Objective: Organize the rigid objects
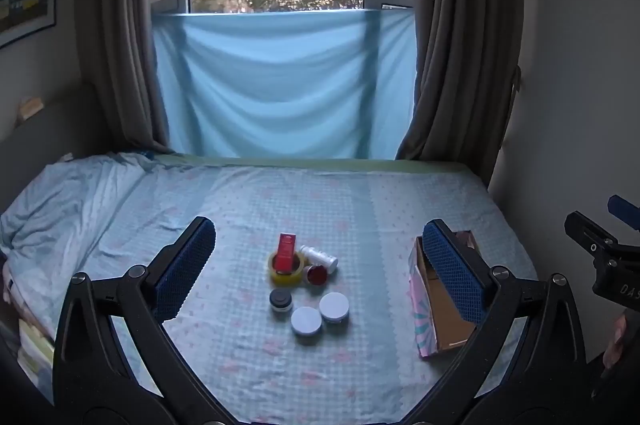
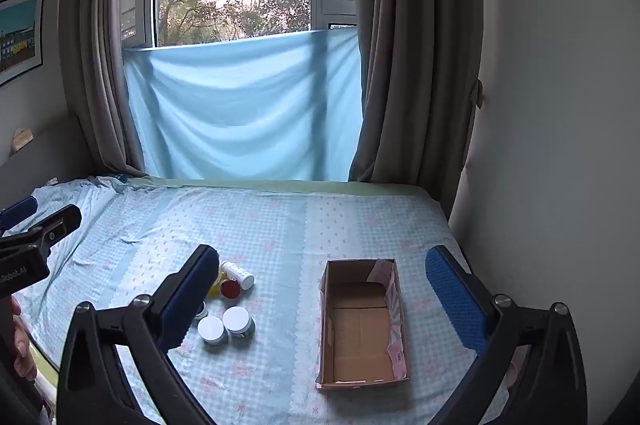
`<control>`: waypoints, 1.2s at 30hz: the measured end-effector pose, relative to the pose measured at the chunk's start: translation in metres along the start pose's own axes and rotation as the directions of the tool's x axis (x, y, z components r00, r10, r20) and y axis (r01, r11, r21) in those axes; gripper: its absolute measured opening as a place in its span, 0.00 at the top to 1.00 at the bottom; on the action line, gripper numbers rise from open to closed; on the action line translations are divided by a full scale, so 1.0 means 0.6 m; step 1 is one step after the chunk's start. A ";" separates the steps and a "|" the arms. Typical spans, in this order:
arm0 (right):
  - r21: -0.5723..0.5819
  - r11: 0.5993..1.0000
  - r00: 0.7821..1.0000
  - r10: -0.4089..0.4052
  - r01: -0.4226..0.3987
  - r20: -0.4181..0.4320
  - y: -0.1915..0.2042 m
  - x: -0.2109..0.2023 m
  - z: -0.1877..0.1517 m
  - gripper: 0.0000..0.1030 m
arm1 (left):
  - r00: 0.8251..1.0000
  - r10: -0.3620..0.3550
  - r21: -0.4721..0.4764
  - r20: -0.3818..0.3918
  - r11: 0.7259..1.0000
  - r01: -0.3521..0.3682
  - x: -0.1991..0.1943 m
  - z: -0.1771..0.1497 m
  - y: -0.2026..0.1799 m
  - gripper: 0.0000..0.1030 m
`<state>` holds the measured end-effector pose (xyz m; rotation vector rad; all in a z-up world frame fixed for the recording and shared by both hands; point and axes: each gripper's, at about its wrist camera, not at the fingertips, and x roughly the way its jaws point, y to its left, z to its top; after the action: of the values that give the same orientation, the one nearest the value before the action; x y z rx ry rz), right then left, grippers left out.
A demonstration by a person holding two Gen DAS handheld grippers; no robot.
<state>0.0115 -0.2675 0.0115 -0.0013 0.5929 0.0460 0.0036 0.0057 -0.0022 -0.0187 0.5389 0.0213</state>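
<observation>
A cluster of small things lies mid-bed: a red box [image 1: 287, 251] standing in a yellow tape roll [image 1: 285, 272], a white bottle [image 1: 320, 257] on its side, a red-lidded jar [image 1: 316, 273], a dark jar [image 1: 281, 299] and two white-lidded jars [image 1: 306, 320] [image 1: 334, 306]. An open, empty cardboard box [image 2: 362, 321] lies to their right. My left gripper [image 1: 320, 267] hovers open above the cluster, holding nothing. My right gripper [image 2: 322, 301] is open over the cardboard box's left side; its left finger hides the tape roll and dark jar.
The bed [image 1: 240, 209] wears a pale blue patterned sheet, rumpled at the left. A blue cloth [image 1: 280, 85] hangs over the window behind, with grey curtains on both sides. A wall runs along the bed's right edge [image 2: 540, 185].
</observation>
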 end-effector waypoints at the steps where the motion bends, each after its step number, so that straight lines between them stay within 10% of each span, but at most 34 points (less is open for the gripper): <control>1: 0.003 1.000 1.000 0.001 -0.001 0.000 0.000 0.001 0.001 0.00 | 1.000 0.000 -0.002 0.000 1.000 0.000 0.000 0.001 0.002 0.00; 36: 0.004 1.000 0.999 0.007 -0.007 0.039 0.004 -0.014 0.002 0.00 | 1.000 -0.003 -0.009 0.006 1.000 0.003 0.004 0.004 0.008 0.00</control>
<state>0.0048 -0.2655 0.0173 0.0059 0.5536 0.0510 0.0068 0.0108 -0.0014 -0.0278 0.5325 0.0207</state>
